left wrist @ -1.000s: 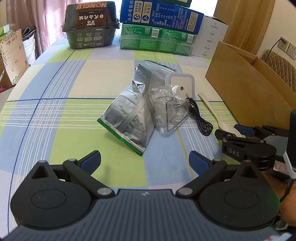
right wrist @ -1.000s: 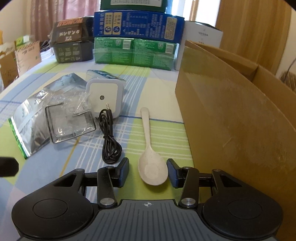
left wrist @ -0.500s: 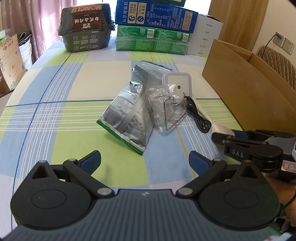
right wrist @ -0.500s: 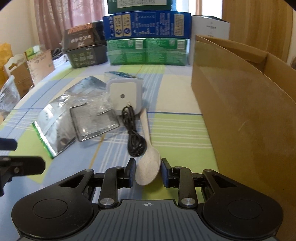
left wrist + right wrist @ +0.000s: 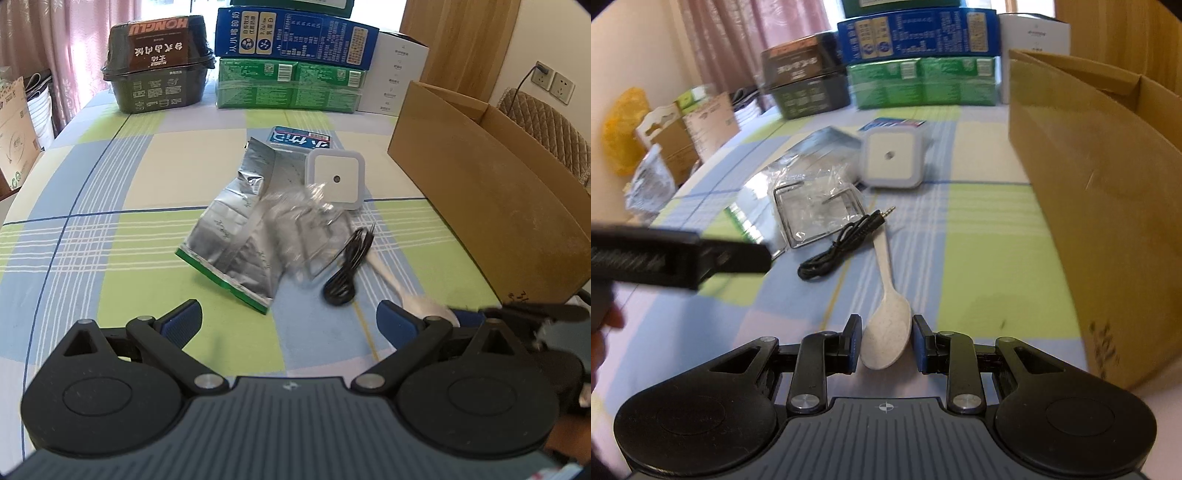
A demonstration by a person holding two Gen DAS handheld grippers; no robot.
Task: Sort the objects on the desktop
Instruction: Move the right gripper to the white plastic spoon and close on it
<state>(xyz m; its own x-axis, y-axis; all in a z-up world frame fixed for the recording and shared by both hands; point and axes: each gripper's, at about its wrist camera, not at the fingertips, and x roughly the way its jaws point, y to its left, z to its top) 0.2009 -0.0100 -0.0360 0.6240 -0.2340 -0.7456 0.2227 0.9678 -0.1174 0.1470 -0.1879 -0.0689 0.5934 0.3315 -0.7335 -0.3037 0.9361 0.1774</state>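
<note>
Gripping the speckled cream plastic spoon (image 5: 886,325) by its bowl, the right gripper (image 5: 885,344) is pointing down-forward near the tabletop's right edge; the left gripper (image 5: 289,320) is hanging wide open.

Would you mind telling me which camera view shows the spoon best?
The right wrist view: the spoon shows whole, its bowl gripped between the right gripper's fingers and its handle running up past the cable. The left wrist view shows only a blurred stretch of the spoon, partly hidden by the left gripper's finger.
</note>
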